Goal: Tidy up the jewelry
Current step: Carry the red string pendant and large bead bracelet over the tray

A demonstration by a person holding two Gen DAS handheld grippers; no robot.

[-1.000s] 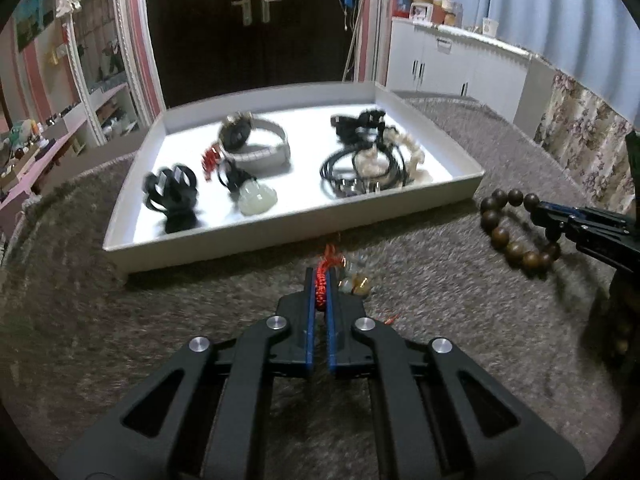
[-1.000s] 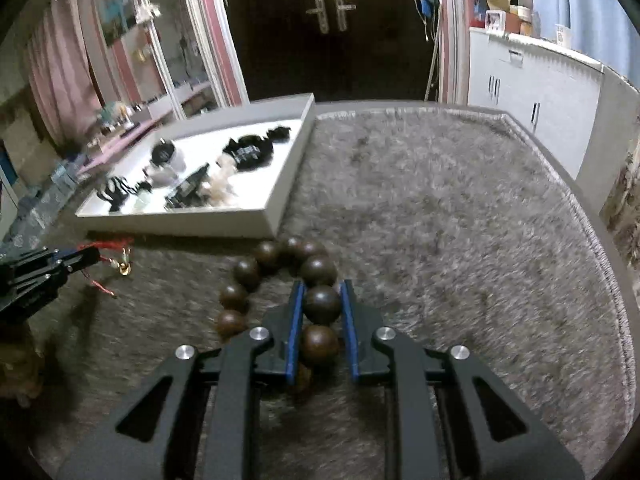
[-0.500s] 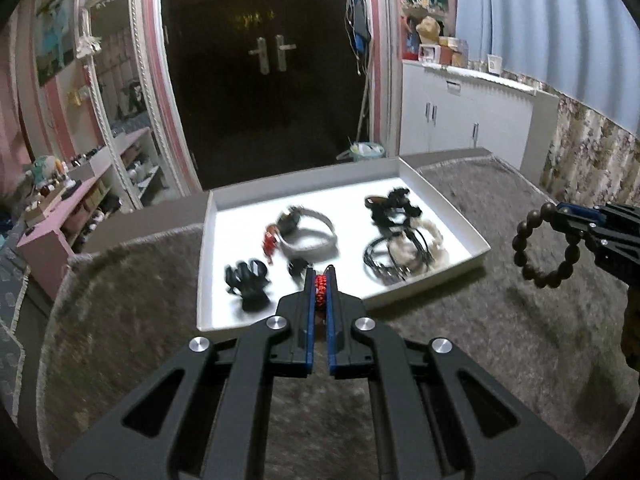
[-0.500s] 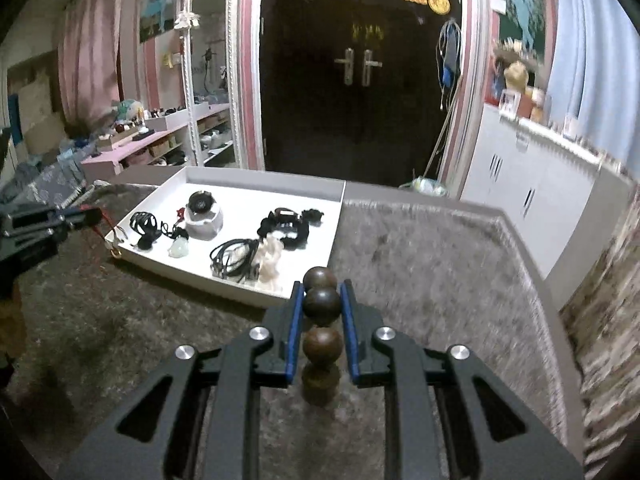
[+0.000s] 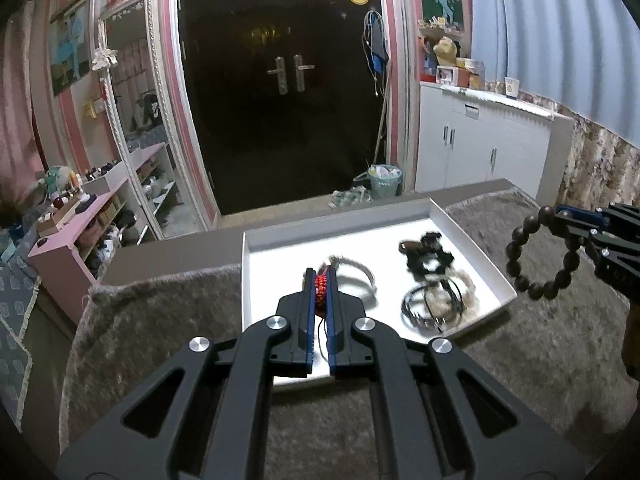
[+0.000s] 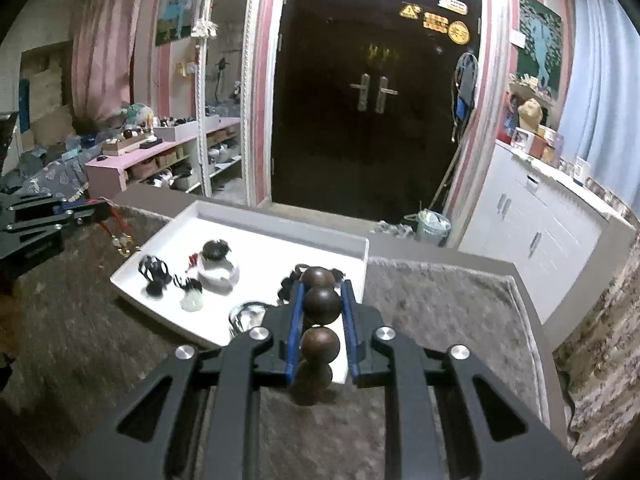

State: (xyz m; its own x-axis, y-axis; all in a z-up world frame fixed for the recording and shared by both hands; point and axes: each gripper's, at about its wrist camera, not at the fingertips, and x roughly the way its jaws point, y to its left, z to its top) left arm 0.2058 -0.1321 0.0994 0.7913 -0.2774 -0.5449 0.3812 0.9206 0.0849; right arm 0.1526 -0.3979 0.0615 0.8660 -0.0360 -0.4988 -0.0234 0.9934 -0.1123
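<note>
Now red cord (image 5: 319, 294) pinched in left hand-held gripper (image 5: 319, 280), above tray (image 5: 256, 264)

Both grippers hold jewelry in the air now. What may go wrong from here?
The bead bracelet is pinched at one bead only by the right gripper; it may swing or slip out. The red cord in the left gripper dangles a charm that may catch on the tray rim.

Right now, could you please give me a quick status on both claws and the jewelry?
Left claw shut on red cord charm. Right claw shut on wooden bead bracelet. Both held above white tray. Nothing in the way.
</note>
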